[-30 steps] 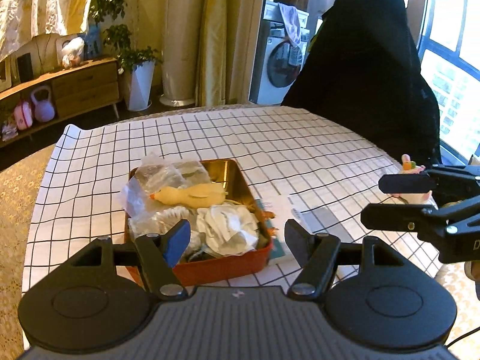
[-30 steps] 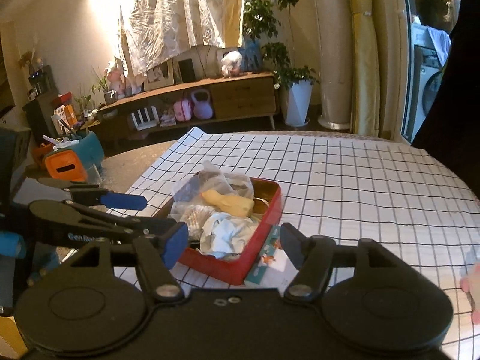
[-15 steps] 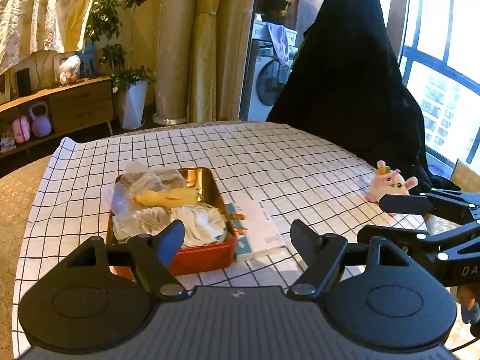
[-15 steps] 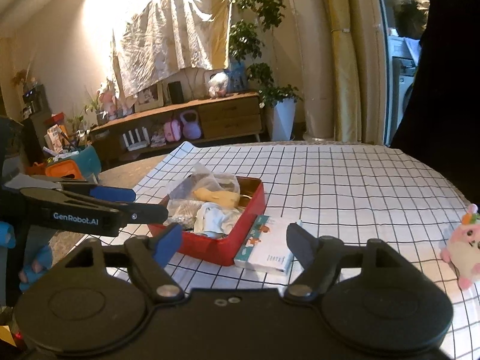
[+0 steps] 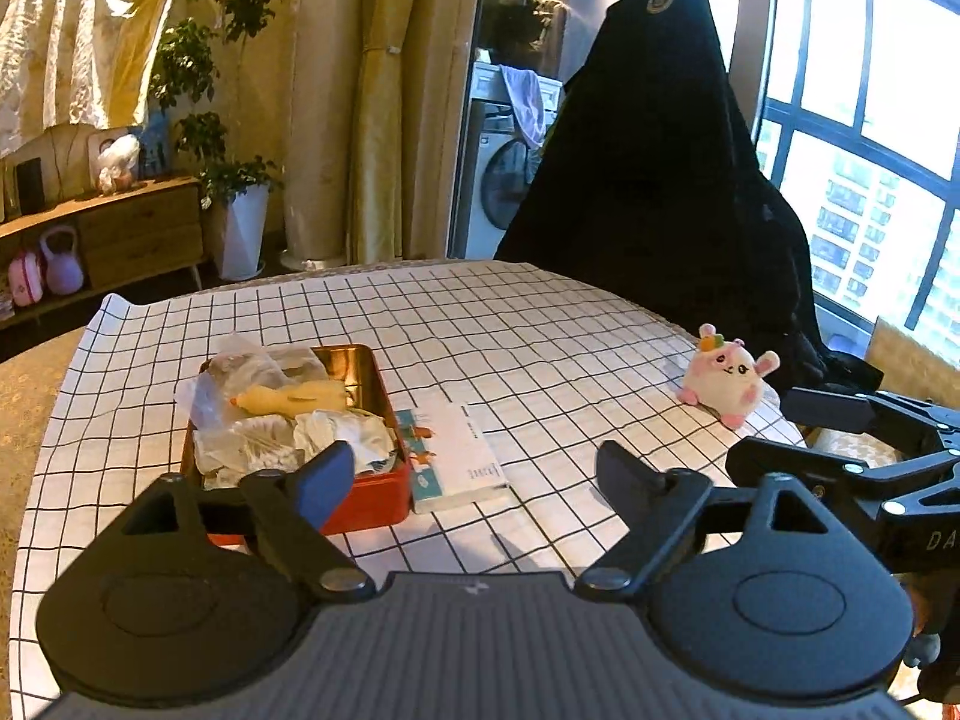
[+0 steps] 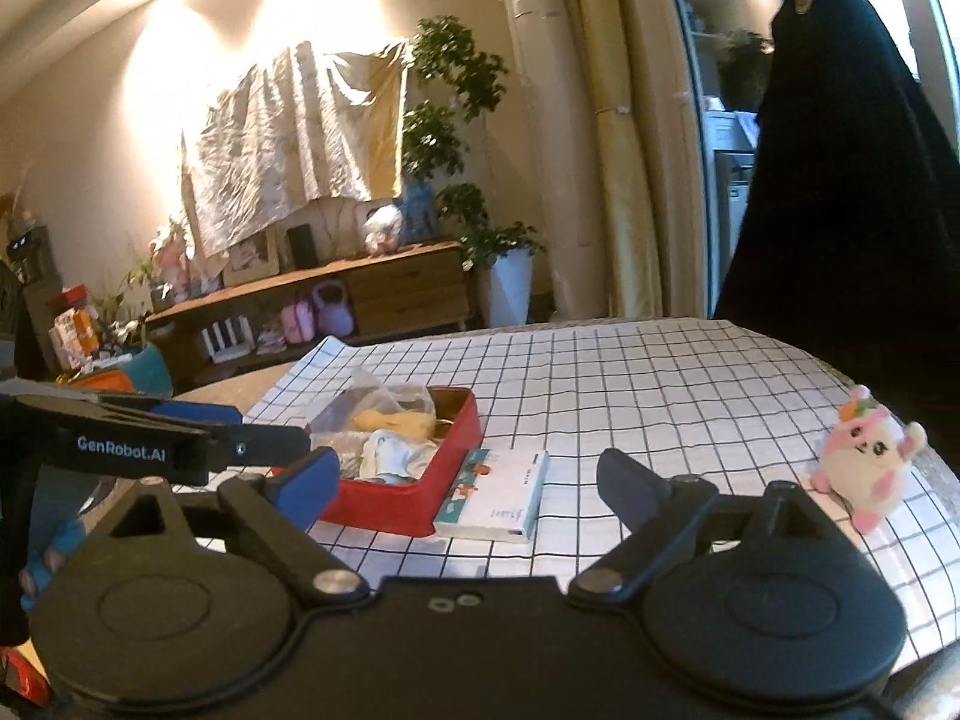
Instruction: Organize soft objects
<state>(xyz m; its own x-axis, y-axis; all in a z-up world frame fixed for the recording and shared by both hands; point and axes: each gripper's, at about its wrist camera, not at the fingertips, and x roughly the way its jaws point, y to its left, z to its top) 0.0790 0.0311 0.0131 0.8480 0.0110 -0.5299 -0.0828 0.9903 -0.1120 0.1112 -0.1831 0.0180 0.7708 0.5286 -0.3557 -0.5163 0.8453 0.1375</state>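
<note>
On the table's checked cloth [image 5: 540, 324] a tin [image 5: 384, 414] sits toward the left, filled with a rubber chicken [image 5: 294, 399] lying on crumpled wrappers and cloths [image 5: 288, 438]. A book [image 5: 459, 450] lies flat against the tin's right side. Well apart, near the cloth's right edge, a plush toy [image 5: 726, 375] stands upright. Behind the table rises a draped chair [image 5: 654, 168]; a sideboard [image 6: 390, 294] lines the far wall.

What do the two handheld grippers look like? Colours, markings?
Both are matte black. The left gripper and right gripper each have two round hubs and angled fingers, one pad blue, one black. White "GenRobot.AI" lettering runs along the left one's side. A blue glove or sleeve shows under it; no cables visible.
</note>
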